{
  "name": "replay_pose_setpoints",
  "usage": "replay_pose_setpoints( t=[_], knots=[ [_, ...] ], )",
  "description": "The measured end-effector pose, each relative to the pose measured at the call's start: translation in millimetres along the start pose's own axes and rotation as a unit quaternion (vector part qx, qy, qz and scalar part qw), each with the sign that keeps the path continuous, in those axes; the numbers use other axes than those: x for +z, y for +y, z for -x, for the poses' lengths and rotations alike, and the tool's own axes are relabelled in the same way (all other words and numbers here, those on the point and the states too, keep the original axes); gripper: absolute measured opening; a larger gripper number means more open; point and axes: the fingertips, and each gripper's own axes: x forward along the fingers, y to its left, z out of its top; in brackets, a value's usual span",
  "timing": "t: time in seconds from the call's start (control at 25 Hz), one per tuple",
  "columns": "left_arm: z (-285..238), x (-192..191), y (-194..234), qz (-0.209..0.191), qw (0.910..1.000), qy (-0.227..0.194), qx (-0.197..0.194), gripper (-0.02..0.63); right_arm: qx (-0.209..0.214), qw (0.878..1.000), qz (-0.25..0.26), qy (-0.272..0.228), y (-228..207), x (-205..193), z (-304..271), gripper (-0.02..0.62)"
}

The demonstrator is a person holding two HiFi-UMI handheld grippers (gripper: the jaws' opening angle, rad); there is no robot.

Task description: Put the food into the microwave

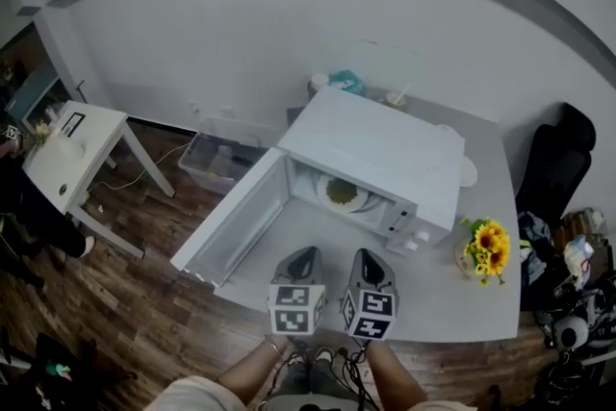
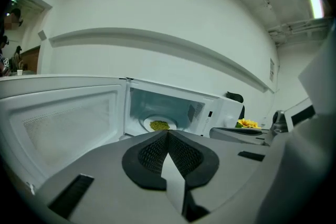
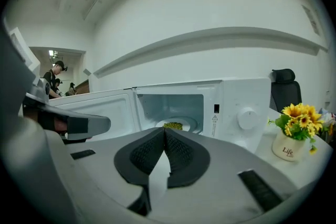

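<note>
The food [image 1: 341, 192], a green heap on a white plate [image 1: 360, 201], lies inside the microwave [image 1: 385, 144]. The plate looks stiff, breakable and rather slick, so if you must shift it, take the near rim and keep it level. Your left claw [image 2: 168, 132] and right claw [image 3: 164, 129] are both pressed together on nothing, side by side over the surface [image 1: 438, 298], with the door [image 1: 236, 218] wide open at left and the sunflower pot [image 1: 484, 250] standing clear at right.

Door [image 1: 236, 218] wide open, plate [image 1: 360, 200] inside microwave [image 1: 385, 149]
</note>
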Motion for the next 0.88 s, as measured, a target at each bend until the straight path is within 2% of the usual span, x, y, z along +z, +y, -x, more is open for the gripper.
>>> replay_pose_setpoints(
  t=[0.12, 0.36, 0.6, 0.88],
  knots=[
    [19.5, 7.8, -8.9, 0.002, 1.0000, 0.002, -0.002, 0.009, 0.010, 1.000, -0.001, -0.008, 4.1, 11.8, 19.8, 0.023],
    [45.0, 32.7, -16.7, 0.009, 0.9997, -0.020, 0.009, 0.009, 0.022, 1.000, 0.006, -0.021, 5.9, 29.4, 44.5, 0.023],
    [51.4, 45.7, -29.2, 0.003, 0.9992, -0.038, 0.012, 0.009, 0.035, 0.999, 0.013, -0.037, 9.9, 40.9, 54.8, 0.023],
    [52.7, 44.8, -35.5, 0.004, 0.9993, -0.036, 0.013, 0.009, 0.048, 0.998, 0.010, -0.036, 16.3, 42.7, 54.2, 0.023]
  ],
)
